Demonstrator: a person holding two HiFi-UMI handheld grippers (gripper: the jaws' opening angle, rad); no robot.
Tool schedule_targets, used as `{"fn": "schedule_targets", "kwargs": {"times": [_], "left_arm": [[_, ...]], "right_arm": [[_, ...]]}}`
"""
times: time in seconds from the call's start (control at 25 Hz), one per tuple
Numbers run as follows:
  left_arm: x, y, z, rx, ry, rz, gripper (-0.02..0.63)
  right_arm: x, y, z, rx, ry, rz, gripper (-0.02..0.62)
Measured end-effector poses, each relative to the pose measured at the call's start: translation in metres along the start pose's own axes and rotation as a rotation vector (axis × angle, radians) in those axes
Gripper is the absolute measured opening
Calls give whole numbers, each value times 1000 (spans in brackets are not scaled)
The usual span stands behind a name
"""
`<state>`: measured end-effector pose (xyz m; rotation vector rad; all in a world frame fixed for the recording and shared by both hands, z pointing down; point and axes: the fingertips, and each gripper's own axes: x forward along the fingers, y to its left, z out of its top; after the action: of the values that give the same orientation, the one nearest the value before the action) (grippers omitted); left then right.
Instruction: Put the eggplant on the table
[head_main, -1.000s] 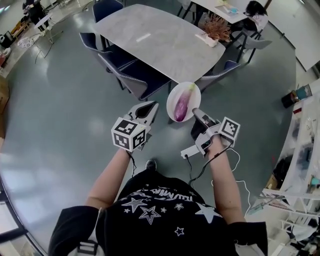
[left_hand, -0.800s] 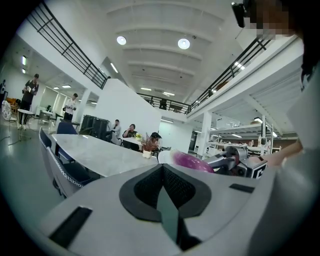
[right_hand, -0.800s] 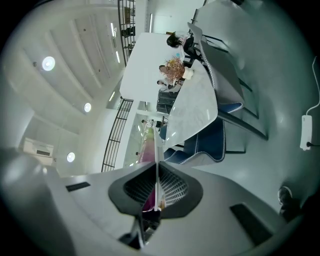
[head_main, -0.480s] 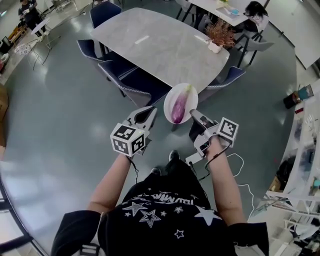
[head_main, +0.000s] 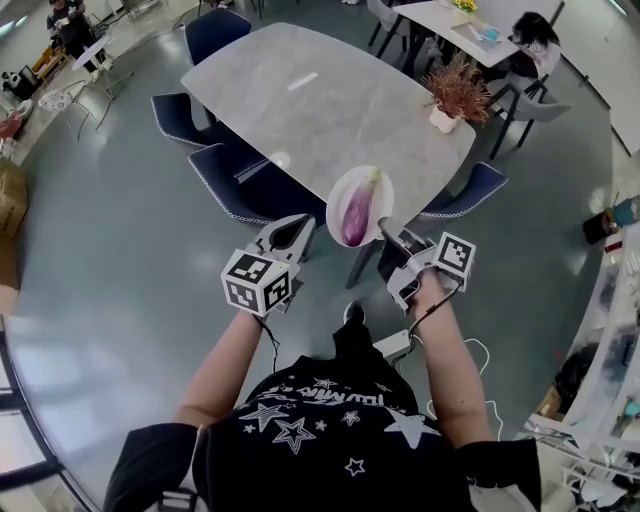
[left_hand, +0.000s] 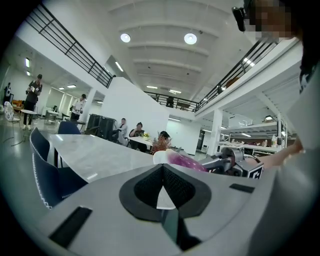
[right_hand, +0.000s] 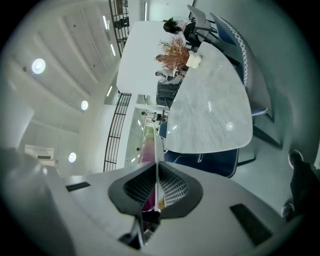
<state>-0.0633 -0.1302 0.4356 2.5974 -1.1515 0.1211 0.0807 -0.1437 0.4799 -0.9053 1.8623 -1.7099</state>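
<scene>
Grey polished floor of a big open hall is filling most of the head view; marble table (head_main: 330, 100) is standing ahead with blue chairs (head_main: 240, 178) tucked along its near edge and a potted plant (head_main: 455, 95) near its far right end.

Task status: not done, by my reading. Eggplant (head_main: 358, 208) is lying lengthwise on a white plate (head_main: 337, 196) that is being carried in the air, just short of the table's near edge, over the chairs. Approach is looking nearly finished; what is left is setting the eggplant down on the tabletop.

Right gripper (head_main: 392, 235) is clamping the plate's near rim, jaws closed on the thin white edge. Left gripper (head_main: 290, 232) is hanging beside the plate, jaws pressed together on nothing.

Eggplant is showing glossy purple, slim and long, with a pale green cap pointing toward the table. It is sitting loose on the plate, so a tilt could be rolling it off.
</scene>
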Motion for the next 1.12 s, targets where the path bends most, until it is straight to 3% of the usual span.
{"fn": "schedule_targets", "kwargs": {"times": [0.24,0.52,0.84,1.12], "left_arm": [[66,22,26,-2,-15,42,8],[113,37,31,-11,-7,97,8],[148,45,43,3,-10,147,8],[155,62,47,2,2,166,8]], "right_arm": [[33,-2,73,-14,40,-1,21],[54,-11,127,-14,79,13,21],[72,-21,166,-13,130,11,21],[95,-18,160,-58,203,6,21]]}}
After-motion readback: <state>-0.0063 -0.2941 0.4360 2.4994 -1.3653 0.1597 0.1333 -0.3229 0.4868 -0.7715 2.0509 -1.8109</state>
